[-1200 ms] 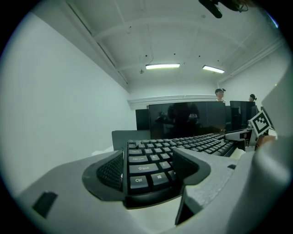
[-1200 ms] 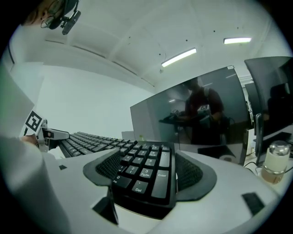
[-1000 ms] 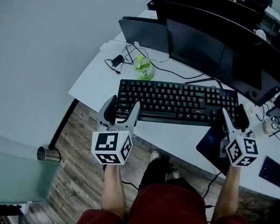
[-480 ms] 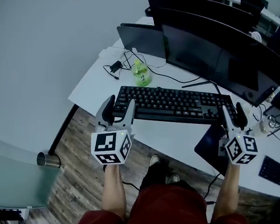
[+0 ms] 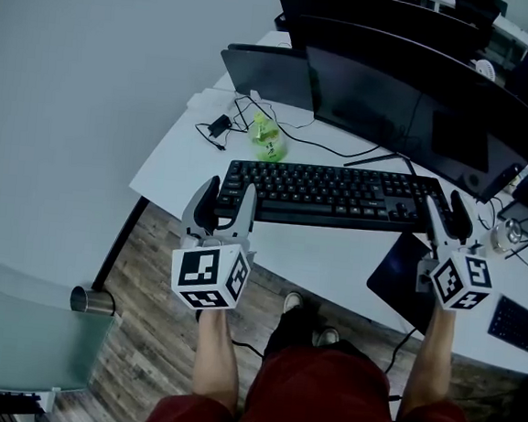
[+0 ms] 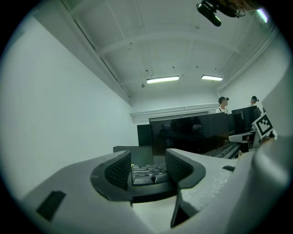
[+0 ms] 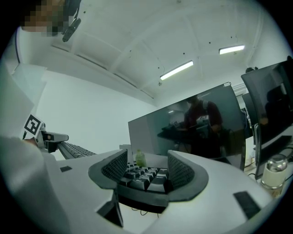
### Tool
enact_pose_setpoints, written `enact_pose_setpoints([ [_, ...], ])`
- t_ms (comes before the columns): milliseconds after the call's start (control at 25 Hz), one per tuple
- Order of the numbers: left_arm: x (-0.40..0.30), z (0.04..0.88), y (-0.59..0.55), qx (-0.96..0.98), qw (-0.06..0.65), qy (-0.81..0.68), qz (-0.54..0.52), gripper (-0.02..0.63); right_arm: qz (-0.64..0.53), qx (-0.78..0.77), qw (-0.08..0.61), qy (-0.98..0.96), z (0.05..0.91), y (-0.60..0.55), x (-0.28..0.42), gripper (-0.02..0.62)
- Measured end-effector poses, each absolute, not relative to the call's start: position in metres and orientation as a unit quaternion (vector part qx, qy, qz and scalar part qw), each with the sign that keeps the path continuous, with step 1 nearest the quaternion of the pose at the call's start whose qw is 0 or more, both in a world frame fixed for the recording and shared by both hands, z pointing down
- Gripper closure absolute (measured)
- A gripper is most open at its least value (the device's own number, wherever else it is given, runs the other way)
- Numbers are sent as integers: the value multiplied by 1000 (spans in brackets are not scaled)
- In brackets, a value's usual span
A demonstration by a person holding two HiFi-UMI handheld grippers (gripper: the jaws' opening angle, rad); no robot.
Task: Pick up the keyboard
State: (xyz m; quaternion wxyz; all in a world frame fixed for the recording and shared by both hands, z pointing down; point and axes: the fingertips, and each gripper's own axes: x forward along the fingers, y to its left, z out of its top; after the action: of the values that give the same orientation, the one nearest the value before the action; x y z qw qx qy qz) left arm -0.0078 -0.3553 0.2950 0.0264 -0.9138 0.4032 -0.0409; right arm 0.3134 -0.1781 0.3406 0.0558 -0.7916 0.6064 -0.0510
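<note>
the jaws of the left gripper [image 5: 228, 191] and the right gripper [image 5: 445, 208] have just been closing and now clench the keyboard [image 5: 330, 188], its left end between one pair of ribbed pads and its right end between the other, keys filling each gap. the keyboard lies crosswise near the desk's [image 5: 333, 258] front edge, with the monitors [image 5: 394, 88] along the back edge and a green bottle [image 5: 266, 140] toward the back left corner. with both grips apparently set, the grasp looks done and the lift not yet begun; raising both ends evenly is what remains.
</note>
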Motion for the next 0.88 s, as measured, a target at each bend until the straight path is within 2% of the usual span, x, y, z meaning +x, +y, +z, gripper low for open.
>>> enact_pose_setpoints([
  [880, -8, 280, -363, -904, 38, 425, 2, 368, -13, -799, 74, 597, 313, -183, 320, 333],
])
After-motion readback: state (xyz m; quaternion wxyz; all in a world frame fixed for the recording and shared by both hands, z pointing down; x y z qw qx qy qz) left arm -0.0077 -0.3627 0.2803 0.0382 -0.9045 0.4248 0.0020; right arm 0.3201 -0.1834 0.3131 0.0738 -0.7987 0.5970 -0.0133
